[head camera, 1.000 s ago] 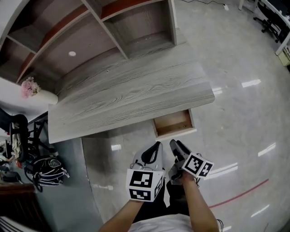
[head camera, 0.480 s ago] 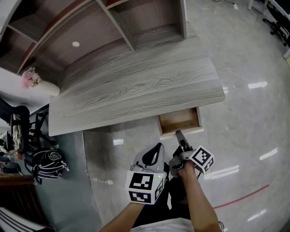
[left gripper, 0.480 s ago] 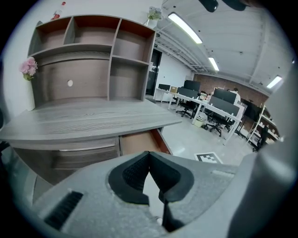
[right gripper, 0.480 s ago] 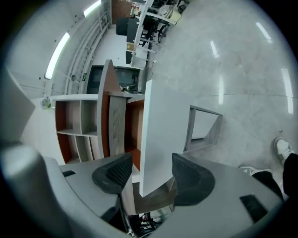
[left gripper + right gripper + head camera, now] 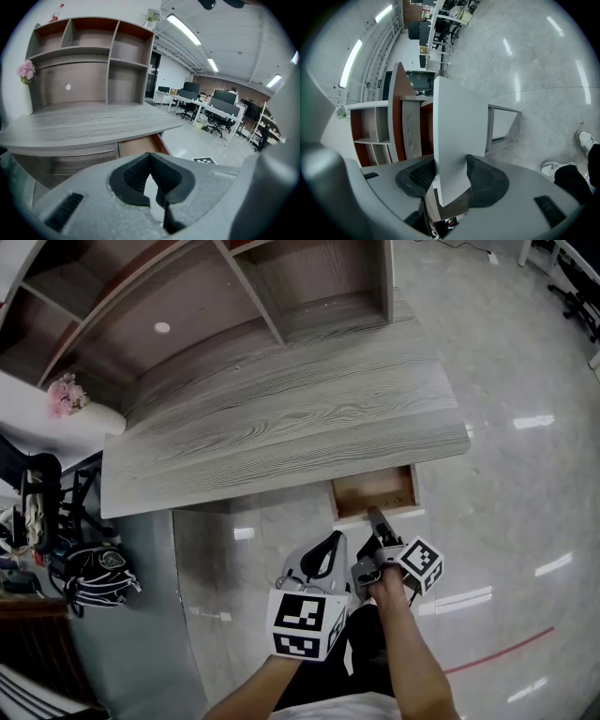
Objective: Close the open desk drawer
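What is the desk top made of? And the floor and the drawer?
The desk top looks like wood or wood-look laminate, matte grey, with wavy grain lines. The floor: probably polished stone or tile, glossy, mirroring the lights. The drawer: brownish wood-like board inside.

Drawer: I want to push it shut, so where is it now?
In the head view, right of centre, the drawer sticks out from under the desk's front right corner.
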